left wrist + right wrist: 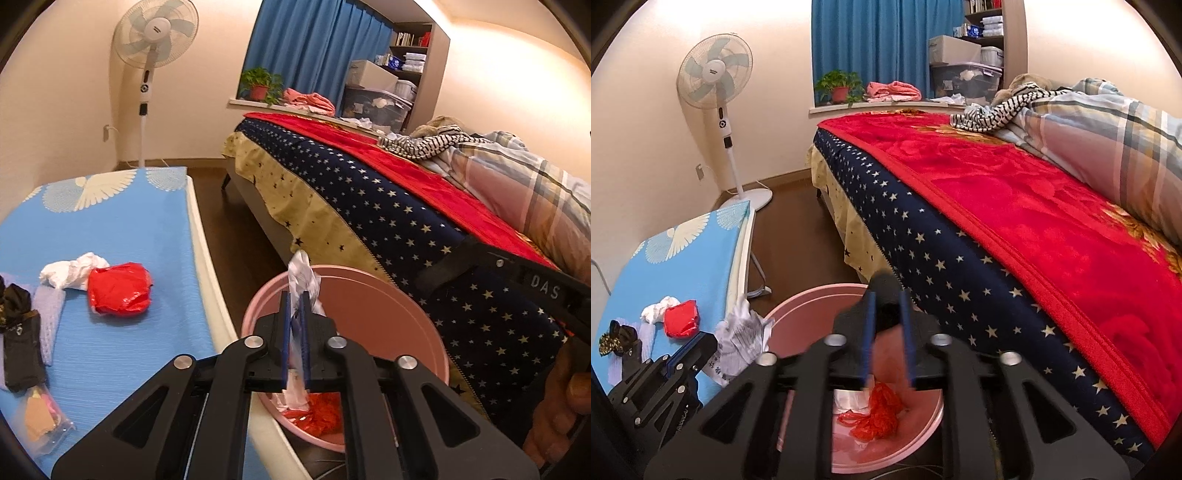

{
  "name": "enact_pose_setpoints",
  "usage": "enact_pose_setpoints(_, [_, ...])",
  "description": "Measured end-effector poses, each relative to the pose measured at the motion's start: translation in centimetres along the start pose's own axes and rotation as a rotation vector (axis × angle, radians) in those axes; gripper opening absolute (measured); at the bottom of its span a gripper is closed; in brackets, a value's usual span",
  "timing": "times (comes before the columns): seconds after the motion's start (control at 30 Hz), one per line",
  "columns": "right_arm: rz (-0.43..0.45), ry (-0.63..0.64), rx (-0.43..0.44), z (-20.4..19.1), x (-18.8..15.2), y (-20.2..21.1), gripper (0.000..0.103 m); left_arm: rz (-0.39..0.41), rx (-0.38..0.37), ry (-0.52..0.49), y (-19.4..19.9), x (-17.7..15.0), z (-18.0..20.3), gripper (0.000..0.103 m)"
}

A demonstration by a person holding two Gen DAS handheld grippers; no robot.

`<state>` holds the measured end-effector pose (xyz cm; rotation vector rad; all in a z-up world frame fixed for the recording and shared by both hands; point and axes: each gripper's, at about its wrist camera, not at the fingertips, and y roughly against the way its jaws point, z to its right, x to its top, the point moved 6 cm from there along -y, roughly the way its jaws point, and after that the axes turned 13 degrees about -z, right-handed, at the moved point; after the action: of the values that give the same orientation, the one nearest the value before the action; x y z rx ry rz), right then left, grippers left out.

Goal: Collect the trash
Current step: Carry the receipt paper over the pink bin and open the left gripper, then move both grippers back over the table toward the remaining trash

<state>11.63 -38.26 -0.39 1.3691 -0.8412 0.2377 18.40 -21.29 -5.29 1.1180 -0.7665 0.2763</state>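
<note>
My left gripper (294, 295) is shut on a crumpled white printed plastic wrapper (303, 277) and holds it over the near rim of the pink bin (406, 314). The same wrapper (738, 339) shows in the right wrist view beside the bin (798, 314). Red plastic scraps (881, 413) and white pieces lie in the bin. My right gripper (888, 299) is open and empty above the bin. A red plastic ball (120, 293) and a white tissue wad (74, 275) lie on the blue table cover (129, 240).
A bed (1015, 221) with a red blanket and starred navy sheet stands right of the bin. Black items (18, 332), a lilac cloth and a clear packet (42, 417) lie at the table's left. A standing fan (155, 37) is by the far wall.
</note>
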Motion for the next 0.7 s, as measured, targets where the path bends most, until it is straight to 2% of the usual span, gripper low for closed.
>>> enact_pose_setpoints(0.07, [0.013, -0.014, -0.014, 0.4, 0.1, 0.3, 0.038, -0.004, 0.002, 0.001, 0.0, -0.1, 0.0, 0.015])
enact_pose_setpoints(0.27, [0.031, -0.028, -0.016, 0.6, 0.1, 0.8, 0.039, 0.008, 0.004, 0.017, 1.2, 0.0, -0.7, 0.018])
enact_pose_setpoints(0.7, [0.061, 0.027, 0.058, -2.7, -0.6, 2.1, 0.039, 0.052, 0.039, 0.033, 4.9, -0.2, -3.2, 0.018])
